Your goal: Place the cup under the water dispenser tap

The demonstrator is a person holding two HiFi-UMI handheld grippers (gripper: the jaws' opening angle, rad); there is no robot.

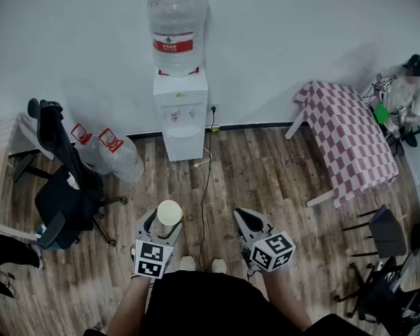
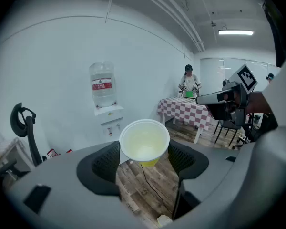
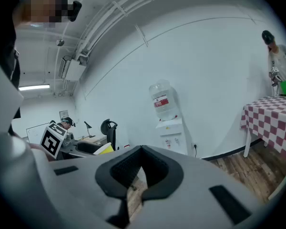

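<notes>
A white paper cup [image 1: 169,211] with a yellow outside stands upright between the jaws of my left gripper [image 1: 165,224], which is shut on it. In the left gripper view the empty cup [image 2: 144,141] fills the gap between the black pads. The white water dispenser [image 1: 180,112] with its big bottle [image 1: 175,26] stands against the far wall, well ahead of the cup across the wooden floor. Its taps [image 2: 113,129] are small and distant. My right gripper [image 1: 244,218] hangs to the right of the left one, shut with nothing in it.
Spare water bottles [image 1: 116,152] lie left of the dispenser, beside an office chair [image 1: 59,184]. A cord [image 1: 204,177] runs along the floor from the dispenser. A checked table [image 1: 350,137] and a seated person [image 1: 406,93] are at the right.
</notes>
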